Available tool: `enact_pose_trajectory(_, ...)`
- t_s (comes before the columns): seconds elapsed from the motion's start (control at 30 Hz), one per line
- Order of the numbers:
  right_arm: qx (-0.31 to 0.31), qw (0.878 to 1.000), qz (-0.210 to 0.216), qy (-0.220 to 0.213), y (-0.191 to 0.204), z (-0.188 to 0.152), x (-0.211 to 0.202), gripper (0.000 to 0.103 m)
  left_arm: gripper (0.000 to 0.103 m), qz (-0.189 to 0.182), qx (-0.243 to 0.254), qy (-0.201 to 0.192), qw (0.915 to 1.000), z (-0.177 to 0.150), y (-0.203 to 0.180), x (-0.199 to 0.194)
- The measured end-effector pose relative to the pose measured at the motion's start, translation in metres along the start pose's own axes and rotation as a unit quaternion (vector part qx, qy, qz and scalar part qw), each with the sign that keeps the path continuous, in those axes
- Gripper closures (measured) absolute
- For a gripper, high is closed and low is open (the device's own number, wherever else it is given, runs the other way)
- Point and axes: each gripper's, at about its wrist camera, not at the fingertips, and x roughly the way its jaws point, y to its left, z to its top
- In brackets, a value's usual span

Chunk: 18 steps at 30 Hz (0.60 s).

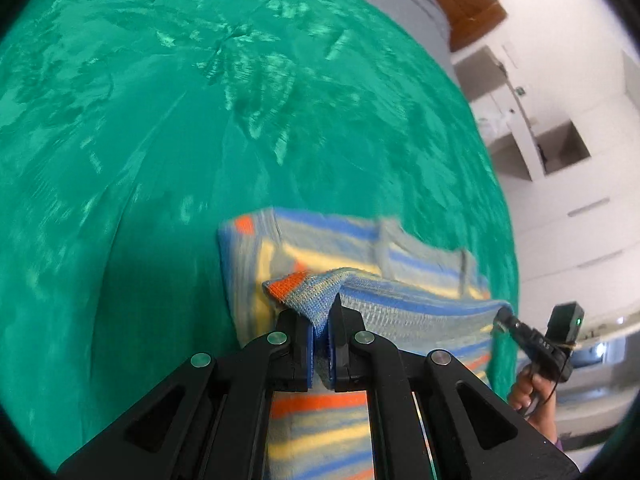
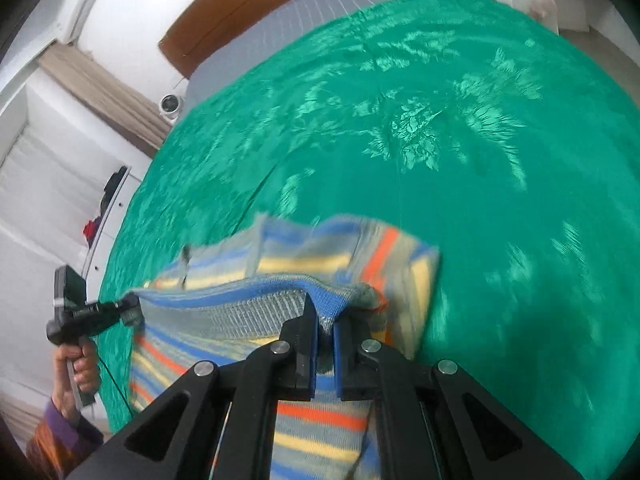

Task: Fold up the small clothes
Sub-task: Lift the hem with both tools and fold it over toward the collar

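Note:
A small striped knit garment [image 1: 400,264] in blue, yellow, grey and orange lies partly on the green bedspread [image 1: 160,120]. My left gripper [image 1: 320,320] is shut on one corner of its near hem and holds it raised. My right gripper [image 2: 326,320] is shut on the other corner of the same hem [image 2: 240,304], which stretches taut between the two. The right gripper shows at the right in the left wrist view [image 1: 504,318]. The left gripper shows at the left in the right wrist view [image 2: 130,308]. The garment [image 2: 320,248] hangs down below both grippers.
The green bedspread [image 2: 480,160] covers the bed, with a wooden headboard [image 2: 240,4] and grey sheet [image 2: 320,8] at the far end. White cupboards and shelves [image 1: 560,140] stand beside the bed. A window with a curtain [image 2: 100,92] is on the other side.

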Motion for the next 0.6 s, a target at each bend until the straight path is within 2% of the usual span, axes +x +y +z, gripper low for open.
enact_pose_trajectory(0.03,0.015,1.000,0.009,-0.007,-0.005,0.002,0.004,0.094,0.096,0.000,-0.016,-0.006,0.9999,0.005,0.004,0.003)
enact_pose_trajectory(0.07,0.037,0.999,0.020,-0.021,-0.013,0.006,0.009,0.089,0.095,-0.006,-0.037,-0.015,0.9992,0.010,0.010,0.004)
enact_pose_trajectory(0.13,0.070,0.996,0.033,-0.050,-0.023,0.008,0.004,0.082,0.082,-0.028,-0.063,-0.027,0.9972,0.016,0.017,-0.003)
enact_pose_trajectory(0.2,0.092,0.990,0.045,-0.093,-0.030,0.009,-0.017,0.079,0.044,-0.018,-0.051,-0.062,0.9966,0.017,0.017,-0.025)
enact_pose_trajectory(0.23,0.086,0.991,0.042,-0.094,-0.029,0.009,-0.023,0.079,0.039,-0.005,-0.030,-0.078,0.9965,0.015,0.015,-0.038)
enact_pose_trajectory(0.27,0.067,0.993,0.034,-0.087,-0.025,0.009,-0.029,0.078,0.033,0.007,-0.011,-0.085,0.9963,0.013,0.012,-0.045)
enact_pose_trajectory(0.37,-0.019,0.999,0.025,-0.032,0.002,0.001,-0.039,0.077,0.033,0.022,0.049,-0.070,0.9961,-0.002,0.001,-0.058)
enact_pose_trajectory(0.43,-0.075,0.997,0.013,0.032,0.022,-0.010,-0.027,0.077,0.033,0.012,0.087,-0.044,0.9951,-0.017,-0.008,-0.060)
enact_pose_trajectory(0.5,-0.120,0.986,-0.007,0.114,0.045,-0.020,0.010,0.077,0.030,0.009,0.132,0.006,0.9912,-0.032,-0.023,-0.045)
enact_pose_trajectory(0.53,-0.136,0.982,-0.020,0.126,0.056,-0.021,0.028,0.077,0.029,0.016,0.157,0.034,0.9869,-0.041,-0.033,-0.031)
enact_pose_trajectory(0.6,-0.143,0.982,-0.026,0.123,0.073,-0.014,0.056,0.077,0.028,0.046,0.180,0.056,0.9810,-0.045,-0.046,-0.008)
